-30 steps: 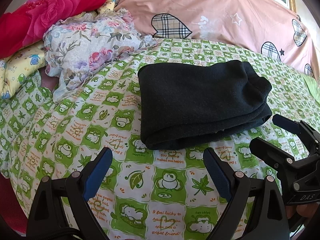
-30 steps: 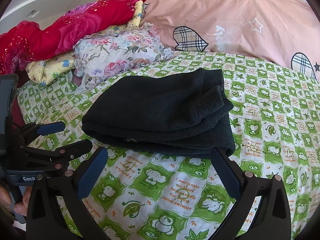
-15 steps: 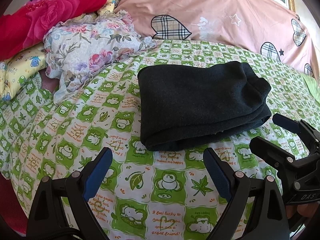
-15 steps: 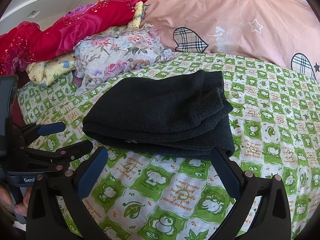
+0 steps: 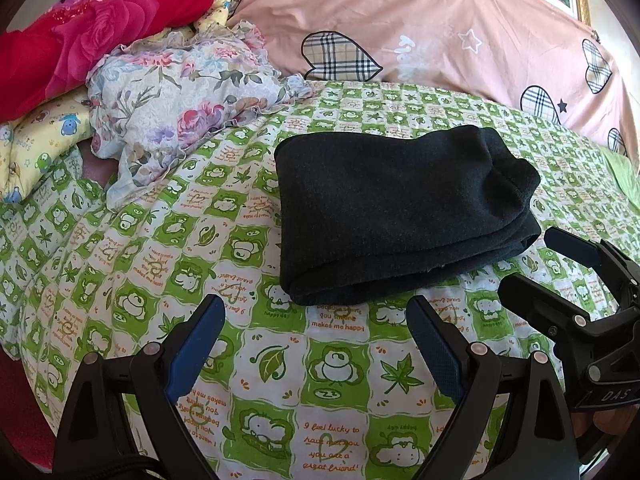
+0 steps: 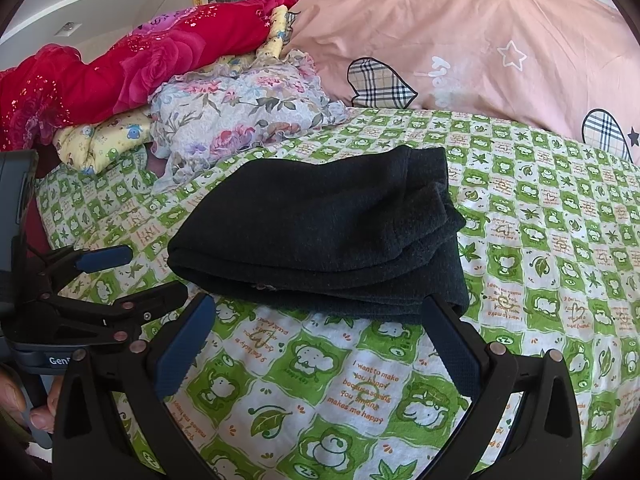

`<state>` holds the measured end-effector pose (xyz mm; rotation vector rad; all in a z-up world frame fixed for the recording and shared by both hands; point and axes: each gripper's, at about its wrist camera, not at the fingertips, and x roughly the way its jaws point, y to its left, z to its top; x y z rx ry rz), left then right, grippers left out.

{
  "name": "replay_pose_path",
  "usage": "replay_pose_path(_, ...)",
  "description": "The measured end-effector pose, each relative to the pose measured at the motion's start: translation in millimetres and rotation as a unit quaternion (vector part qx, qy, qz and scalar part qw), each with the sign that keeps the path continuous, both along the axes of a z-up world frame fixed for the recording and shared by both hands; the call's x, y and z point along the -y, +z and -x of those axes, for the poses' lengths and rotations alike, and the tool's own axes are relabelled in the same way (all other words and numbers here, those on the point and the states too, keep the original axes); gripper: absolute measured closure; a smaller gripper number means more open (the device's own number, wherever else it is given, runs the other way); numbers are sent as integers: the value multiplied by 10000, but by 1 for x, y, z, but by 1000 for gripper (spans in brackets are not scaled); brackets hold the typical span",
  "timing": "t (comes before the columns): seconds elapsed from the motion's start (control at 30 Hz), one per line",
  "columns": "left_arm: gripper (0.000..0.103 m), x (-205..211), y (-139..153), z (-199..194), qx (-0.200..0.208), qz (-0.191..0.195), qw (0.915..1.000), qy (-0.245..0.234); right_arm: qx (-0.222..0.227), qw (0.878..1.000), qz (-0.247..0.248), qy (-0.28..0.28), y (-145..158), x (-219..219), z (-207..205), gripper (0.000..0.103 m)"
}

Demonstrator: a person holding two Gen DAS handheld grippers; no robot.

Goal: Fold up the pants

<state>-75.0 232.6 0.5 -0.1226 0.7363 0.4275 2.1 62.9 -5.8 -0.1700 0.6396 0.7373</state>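
left wrist view shows the left gripper (image 5: 316, 344) low at the bottom of the frame, its blue-padded fingers spread wide with nothing between them, hovering over the green frog-print sheet (image 5: 332, 384). the dark pants (image 5: 396, 212) lie ahead of it and a little to the right, already folded into a thick, compact rectangle that rests flat on the sheet, apart from both claws. the bundle's long axis runs roughly left to right across the view, with the rounded fold at the near left corner and the looser stacked ends at the right. the right gripper (image 5: 556, 264) shows at the right edge, also spread and empty, its tips just beside the bundle's near right corner. in the right wrist view the right gripper (image 6: 320, 328) sits close under the near edge of the pants (image 6: 320, 232), so it looks the nearer of the two; the left gripper (image 6: 132, 276) shows at the left, beside the near left corner. the folding looks all but done, so any next move is likely a tidy or a pull-away. a floral cloth (image 5: 180, 100) and a pink quilt (image 5: 440, 20) lie well behind.
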Motion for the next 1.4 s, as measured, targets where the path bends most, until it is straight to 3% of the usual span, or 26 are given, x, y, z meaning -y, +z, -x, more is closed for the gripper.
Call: replay_pose_path(1.4,13,-10,20,-22,17,211,9997,-89,74,9997,-128,-201,21,11,-16,1)
